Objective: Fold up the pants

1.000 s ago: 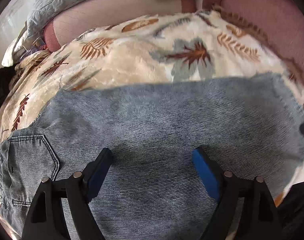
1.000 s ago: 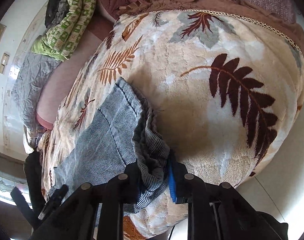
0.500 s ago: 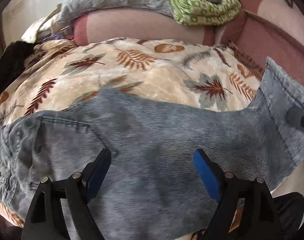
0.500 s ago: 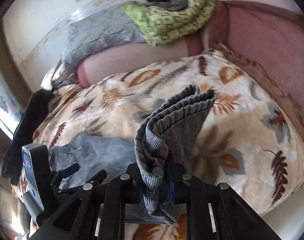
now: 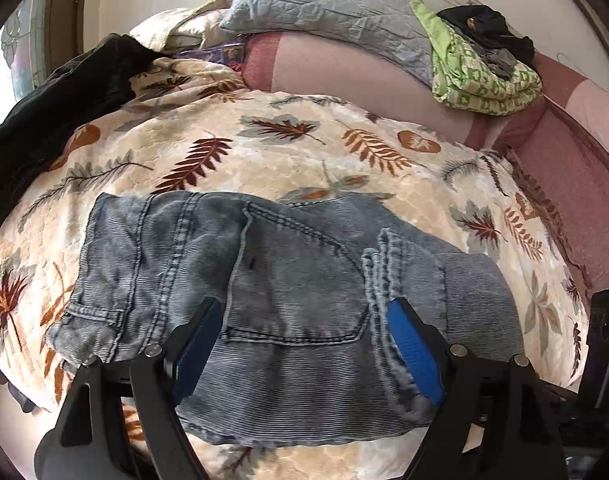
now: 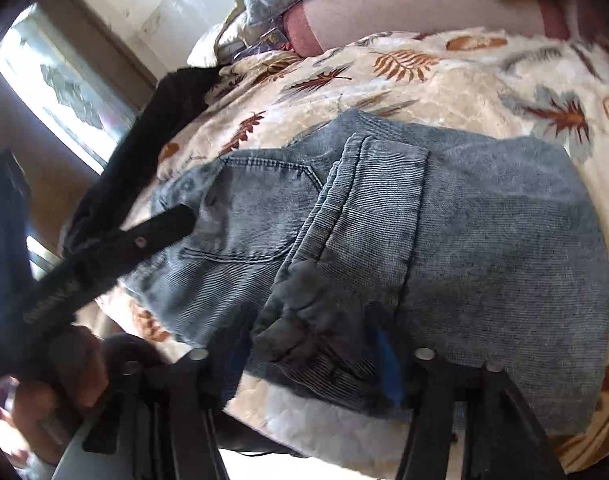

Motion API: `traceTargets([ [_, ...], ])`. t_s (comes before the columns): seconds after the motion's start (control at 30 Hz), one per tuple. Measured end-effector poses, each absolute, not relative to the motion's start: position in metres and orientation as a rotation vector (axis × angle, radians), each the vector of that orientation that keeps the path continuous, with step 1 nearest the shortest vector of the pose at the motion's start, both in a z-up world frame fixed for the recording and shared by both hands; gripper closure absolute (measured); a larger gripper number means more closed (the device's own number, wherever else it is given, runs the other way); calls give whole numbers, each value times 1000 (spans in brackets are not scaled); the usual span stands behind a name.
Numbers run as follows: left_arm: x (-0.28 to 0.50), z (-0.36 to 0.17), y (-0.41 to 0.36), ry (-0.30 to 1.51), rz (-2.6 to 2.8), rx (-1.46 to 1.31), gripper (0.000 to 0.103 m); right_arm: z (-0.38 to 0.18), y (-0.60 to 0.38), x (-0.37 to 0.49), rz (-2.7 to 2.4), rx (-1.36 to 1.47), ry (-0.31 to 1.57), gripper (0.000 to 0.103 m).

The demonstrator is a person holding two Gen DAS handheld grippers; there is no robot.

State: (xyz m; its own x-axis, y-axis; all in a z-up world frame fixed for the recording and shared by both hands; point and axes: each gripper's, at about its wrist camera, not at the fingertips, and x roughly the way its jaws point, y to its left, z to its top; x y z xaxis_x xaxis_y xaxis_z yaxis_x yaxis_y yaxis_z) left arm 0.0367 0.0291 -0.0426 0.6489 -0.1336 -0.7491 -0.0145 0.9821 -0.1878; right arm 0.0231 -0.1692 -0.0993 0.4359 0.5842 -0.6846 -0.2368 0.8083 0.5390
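Grey-blue denim pants [image 5: 288, 280] lie folded over on a leaf-print blanket [image 5: 264, 152], the leg end laid across the back pocket. My left gripper [image 5: 300, 344] is open just above the pants near the pocket. In the right wrist view the pants [image 6: 444, 232] fill the middle, and the leg hem bunches between my right gripper's [image 6: 312, 360] blue pads, which stand apart. The left gripper's finger [image 6: 160, 228] shows at the left over the waistband.
A grey quilt [image 5: 332, 12], a green patterned cloth [image 5: 476, 76] and dark clothes [image 5: 484, 28] lie on the pink couch back [image 5: 344, 76]. A black garment [image 5: 52, 116] lies at the blanket's left. A window [image 6: 64, 92] stands at the left.
The right gripper has carried the leg end leftwards over the waist part and laid it down; its jaws have opened. The left gripper has drawn back and risen over the waist end.
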Motion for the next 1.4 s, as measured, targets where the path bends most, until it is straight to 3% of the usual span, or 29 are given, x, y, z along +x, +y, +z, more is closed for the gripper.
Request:
traceTargets([
  [0.2, 40, -45, -36, 891, -183, -105, 18, -105, -270, 11, 453, 749, 932, 34],
  [0.33, 51, -106, -68, 1114, -106, 84, 17, -154, -301, 22, 482, 972, 1066, 34],
  [0.6, 16, -62, -63, 900, -140, 42, 17, -102, -327, 74, 424, 833, 986, 34],
  [0.73, 25, -95, -61, 1024, -113, 62, 17, -117, -324, 128, 342, 729, 1087, 36],
  [0.77, 26, -103, -59, 1040, -108, 48, 17, -122, -321, 138, 333, 694, 1120, 40],
  [0.8, 25, -103, -57, 1018, -112, 32, 17, -126, -316, 145, 323, 653, 1146, 61],
  [0.83, 24, -103, -57, 1013, -112, 35, 17, -128, -308, 152, 309, 599, 1170, 75],
  [0.87, 24, -104, -58, 1011, -111, 42, 17, -129, -302, 156, 283, 545, 1175, 77],
  [0.9, 24, -105, -59, 1010, -111, 46, 17, -126, -297, 159, 271, 497, 1166, 86],
  [1.0, 24, -106, -59, 1004, -115, 51, 16, -113, -283, 159, 184, 331, 1080, 87],
  [1.13, 23, -107, -60, 990, -114, 62, 16, -129, -280, 158, 129, 259, 1070, 85],
  [1.2, 24, -107, -60, 992, -115, 58, 16, -119, -291, 149, 113, 311, 1038, 72],
  [1.27, 25, -107, -60, 990, -114, 59, 15, -100, -295, 132, 127, 332, 996, 72],
  [1.33, 24, -108, -60, 981, -112, 62, 15, -83, -293, 112, 192, 347, 978, 64],
  [1.4, 23, -108, -61, 977, -110, 61, 14, -77, -284, 88, 221, 313, 983, 49],
])
